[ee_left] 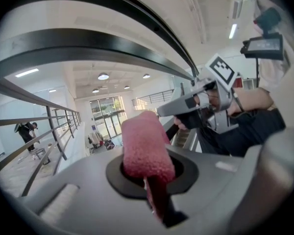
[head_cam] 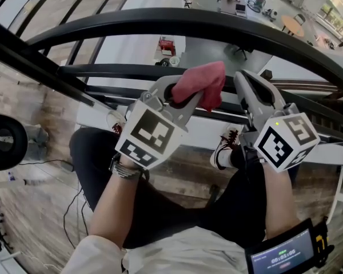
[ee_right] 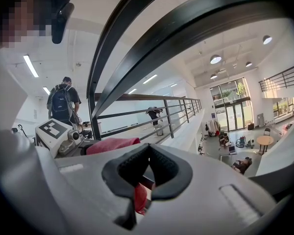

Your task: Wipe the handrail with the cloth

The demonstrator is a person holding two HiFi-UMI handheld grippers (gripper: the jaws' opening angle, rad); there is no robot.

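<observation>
- One long, dark, curved metal handrail [head_cam: 188, 21] is the largest thing before us. It arches across the top of the head view, above the thinner dark bars of the balustrade [head_cam: 126, 71]. We stand right against it, so its upper face is within reach of both tools.
- Our left gripper [head_cam: 186, 96], grey with a square-marker cube, is raised just below the handrail. Its jaws are clamped on the cloth, parted only by the thickness of the fabric. We judge that this tight pinch is what will stop the cloth slipping when it is dragged along the metal.
- Our right gripper [head_cam: 248, 81], the same grey build, is level with the left one and just beside the cloth. Its own view shows the black pads [ee_right: 174, 168] meeting at the tips with nothing gripped. A sliver of red shows low in the slot behind them, and we cannot tell what it is. We take this gripper to be waiting alongside, not working.
- Smallest is the soft pinkish-red cloth [head_cam: 203, 79], a folded wad that bulges out past the left jaw tips towards the rail. It is near the handrail, but we see no contact yet, so the wipe looks about to begin.
</observation>
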